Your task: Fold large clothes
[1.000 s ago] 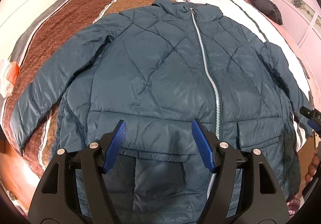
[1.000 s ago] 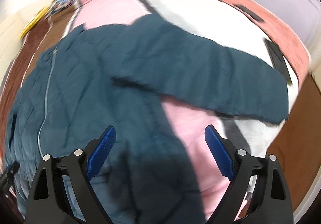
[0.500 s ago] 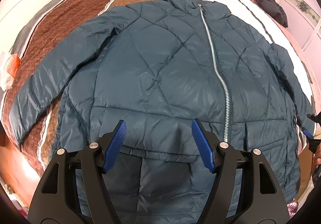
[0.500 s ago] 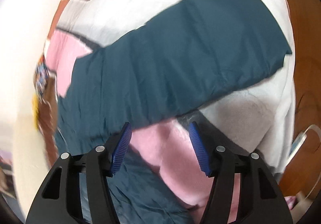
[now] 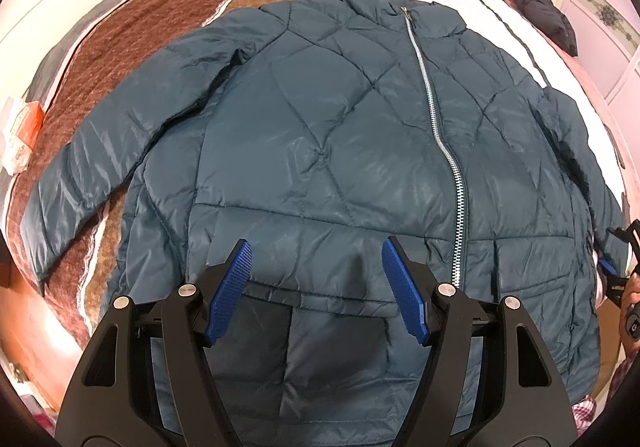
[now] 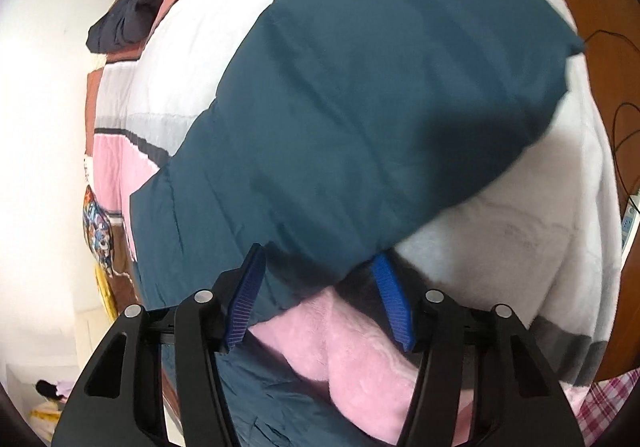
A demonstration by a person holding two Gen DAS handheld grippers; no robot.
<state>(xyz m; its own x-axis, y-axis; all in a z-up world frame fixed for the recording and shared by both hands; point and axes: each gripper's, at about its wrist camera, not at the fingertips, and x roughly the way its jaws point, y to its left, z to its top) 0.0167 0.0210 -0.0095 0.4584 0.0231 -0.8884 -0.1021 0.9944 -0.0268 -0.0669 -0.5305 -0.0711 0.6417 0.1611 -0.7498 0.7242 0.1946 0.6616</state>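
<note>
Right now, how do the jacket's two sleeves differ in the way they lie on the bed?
The left-hand sleeve lies alone on the brown part of the blanket; no gripper is near it. The right-hand sleeve lies on the white and pink part, and the right gripper has its open fingers at the sleeve's edge. The left gripper hovers open over the hem instead. Both sleeves are teal, spread outward and not yet folded in.
</note>
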